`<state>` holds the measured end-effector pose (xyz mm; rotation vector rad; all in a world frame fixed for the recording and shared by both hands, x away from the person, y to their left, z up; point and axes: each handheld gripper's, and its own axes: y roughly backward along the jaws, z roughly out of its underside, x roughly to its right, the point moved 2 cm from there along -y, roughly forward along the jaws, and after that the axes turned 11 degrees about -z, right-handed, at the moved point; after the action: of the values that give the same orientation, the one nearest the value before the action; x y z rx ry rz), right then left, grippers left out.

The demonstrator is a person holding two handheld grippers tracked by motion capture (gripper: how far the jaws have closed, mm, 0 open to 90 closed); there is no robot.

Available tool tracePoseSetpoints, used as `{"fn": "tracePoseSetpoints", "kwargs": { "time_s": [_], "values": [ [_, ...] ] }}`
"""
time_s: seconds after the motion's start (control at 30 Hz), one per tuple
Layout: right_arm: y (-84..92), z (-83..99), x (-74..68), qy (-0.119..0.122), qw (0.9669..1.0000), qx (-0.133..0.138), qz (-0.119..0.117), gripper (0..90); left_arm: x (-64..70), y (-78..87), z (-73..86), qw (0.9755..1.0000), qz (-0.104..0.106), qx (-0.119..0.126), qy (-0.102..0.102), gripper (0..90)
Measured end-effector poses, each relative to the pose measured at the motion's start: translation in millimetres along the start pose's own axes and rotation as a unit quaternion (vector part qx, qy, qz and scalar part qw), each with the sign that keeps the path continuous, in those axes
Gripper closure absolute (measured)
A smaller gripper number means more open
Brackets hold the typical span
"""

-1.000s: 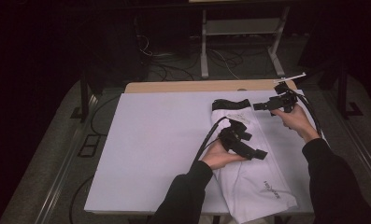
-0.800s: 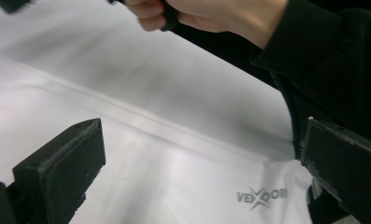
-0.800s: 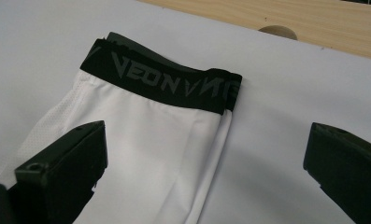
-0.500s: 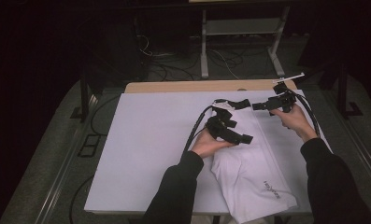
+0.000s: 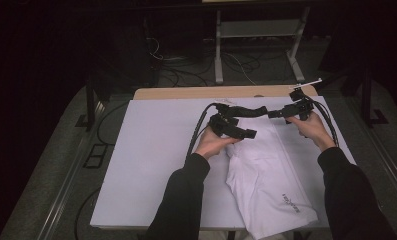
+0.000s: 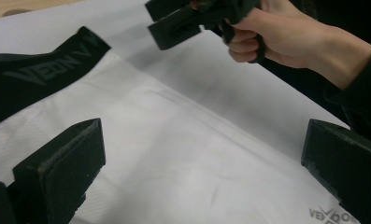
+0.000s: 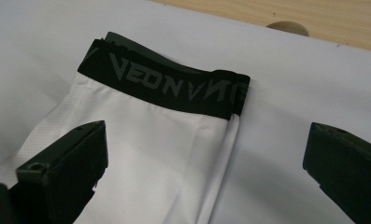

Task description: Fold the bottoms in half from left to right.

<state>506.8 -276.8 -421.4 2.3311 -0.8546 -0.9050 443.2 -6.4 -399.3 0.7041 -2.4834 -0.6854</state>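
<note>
high: white shorts (image 5: pixel 266 175) lie folded on the sheet (image 5: pixel 151 160), black waistband (image 5: pixel 246 111) far end; left gripper (image 5: pixel 236 131) and right gripper (image 5: pixel 281 114) hover over it | left gripper view: jaws spread, empty above cloth; could snag one layer only | right gripper view: jaws spread, waistband (image 7: pixel 169 86) ahead; a shallow bite may slip and undo the fold

Smooth white cloth shorts (image 7: pixel 146 154); matt black elastic waistband (image 7: pixel 164 86)
</note>
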Motion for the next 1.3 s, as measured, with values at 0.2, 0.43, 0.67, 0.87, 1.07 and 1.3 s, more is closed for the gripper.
{"fn": "tracePoseSetpoints", "kwargs": {
  "time_s": [0.2, 0.43, 0.67, 0.87, 1.07, 1.3],
  "values": [
    [-4.6, 1.8, 2.5, -0.005, 1.0000, -0.007, 0.001, 0.0, -20.1, -4.8, 1.0, 0.9994, -0.017, 0.006, 0.028, 0.0],
    [-7.3, 1.7, 3.0, -0.007, 0.9999, -0.008, 0.000, 1.4, -40.0, -9.0, 2.5, 0.9978, -0.040, 0.005, 0.053, 0.0],
    [-7.9, 3.2, 6.5, -0.014, 0.9998, -0.012, 0.003, 4.8, -55.8, -10.5, -1.3, 0.9944, -0.056, 0.010, 0.089, 0.0],
    [-9.0, 4.9, 8.4, -0.025, 0.9995, -0.020, -0.002, 11.4, -66.9, -19.8, 6.4, 0.9908, -0.066, -0.010, 0.118, 0.0],
    [-11.5, 7.8, 10.2, -0.035, 0.9987, -0.036, -0.009, 14.4, -71.6, -29.8, 12.2, 0.9879, -0.072, -0.026, 0.135, 0.0],
    [-13.5, 12.6, 11.9, -0.043, 0.9975, -0.052, -0.021, 21.3, -77.6, -33.9, 18.1, 0.9842, -0.069, -0.038, 0.159, 5.6]
  ]
}}
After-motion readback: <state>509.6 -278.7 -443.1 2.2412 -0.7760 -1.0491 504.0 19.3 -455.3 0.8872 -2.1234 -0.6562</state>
